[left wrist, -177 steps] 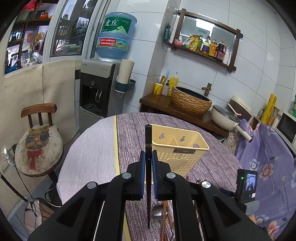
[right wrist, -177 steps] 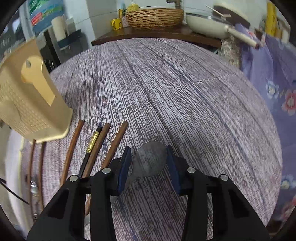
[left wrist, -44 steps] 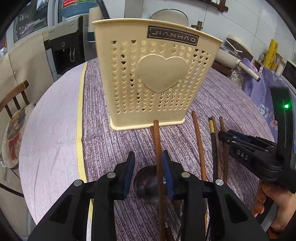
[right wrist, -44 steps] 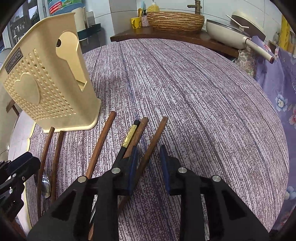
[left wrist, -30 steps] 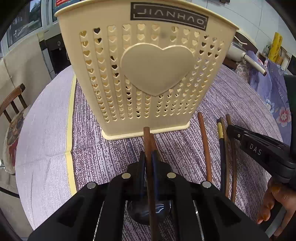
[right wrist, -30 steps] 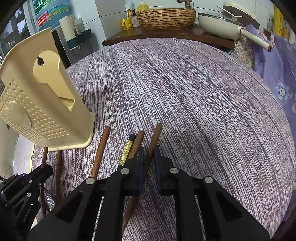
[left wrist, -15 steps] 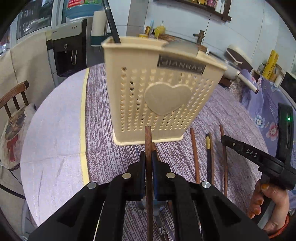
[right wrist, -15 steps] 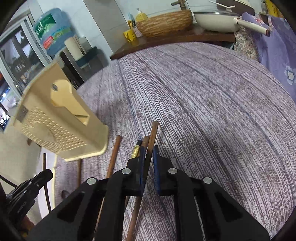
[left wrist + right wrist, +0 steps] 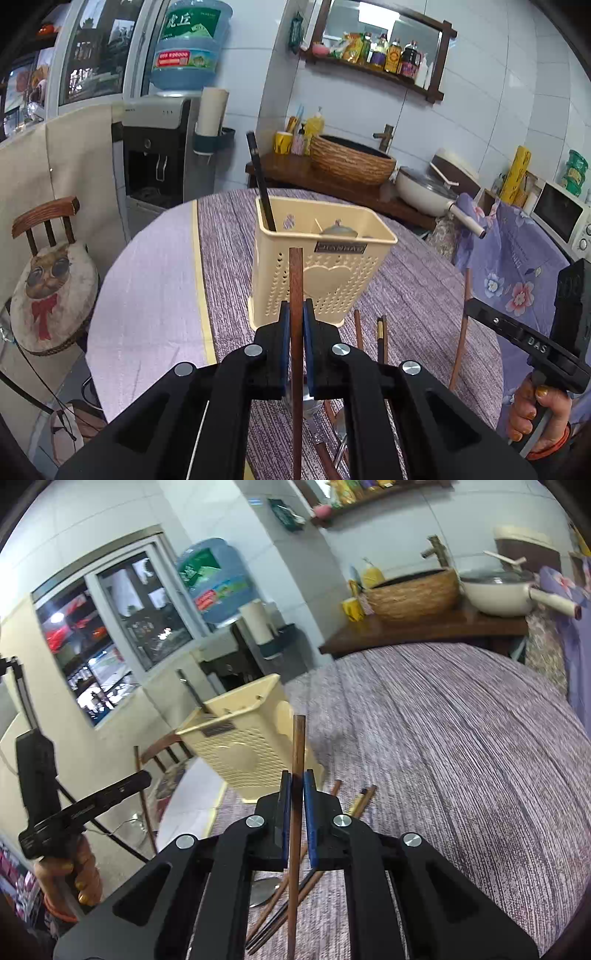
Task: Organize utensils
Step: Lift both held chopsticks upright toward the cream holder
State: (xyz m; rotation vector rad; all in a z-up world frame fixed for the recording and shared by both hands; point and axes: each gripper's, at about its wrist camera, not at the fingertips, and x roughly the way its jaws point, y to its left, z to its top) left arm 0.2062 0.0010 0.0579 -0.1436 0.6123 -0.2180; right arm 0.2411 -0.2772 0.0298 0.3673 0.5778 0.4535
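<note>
A cream perforated utensil holder stands on the round table; it also shows in the right wrist view. A black chopstick and a spoon stand inside it. My left gripper is shut on a brown chopstick, lifted upright in front of the holder. My right gripper is shut on another brown chopstick, lifted to the right of the holder. Loose chopsticks and a metal spoon lie on the table below.
The purple striped tablecloth covers the table. A chair with a cat cushion stands at the left. A side counter with a woven basket and a pan lies behind. A water dispenser stands far left.
Both grippers closed on brown chopsticks on the table, then lifted them up and back from the holder. The holder now looks smaller and farther in both views.
</note>
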